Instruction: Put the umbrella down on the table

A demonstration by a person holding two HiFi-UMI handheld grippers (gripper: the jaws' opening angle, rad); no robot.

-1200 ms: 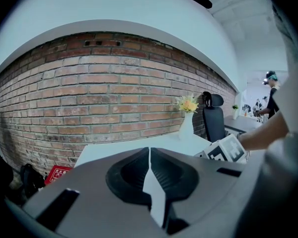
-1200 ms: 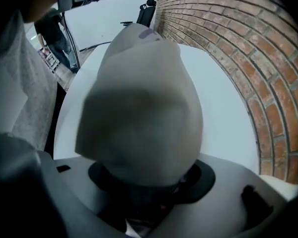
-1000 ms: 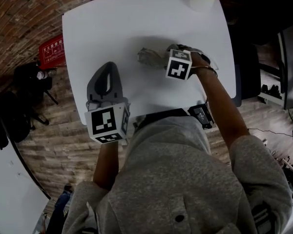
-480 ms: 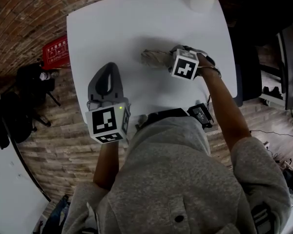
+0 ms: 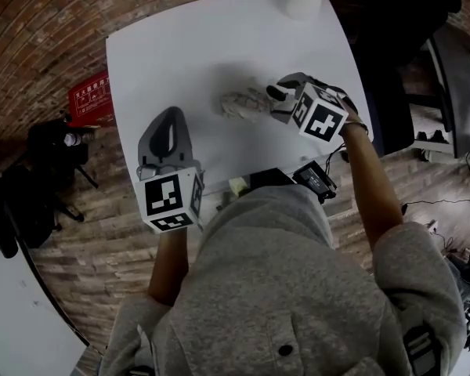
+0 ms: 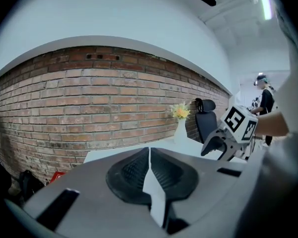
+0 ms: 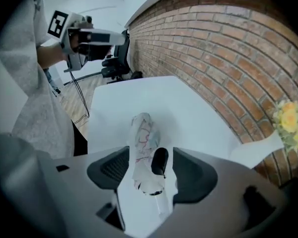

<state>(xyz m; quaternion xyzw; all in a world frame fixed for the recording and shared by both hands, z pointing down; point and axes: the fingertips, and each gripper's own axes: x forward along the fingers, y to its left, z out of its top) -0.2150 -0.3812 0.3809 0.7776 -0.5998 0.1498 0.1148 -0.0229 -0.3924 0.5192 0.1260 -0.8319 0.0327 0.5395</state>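
R tongs spread, umbrella between, on desk; L tongs pressed together, empty. Retreat crooked & you'll drag it.

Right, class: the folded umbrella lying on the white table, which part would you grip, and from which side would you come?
Probably the end by the black handle, likely firmer than the crumpled fabric. The umbrella lies flat on the table, pointing away from the right gripper, so come from that end, open jaws straddling its width.
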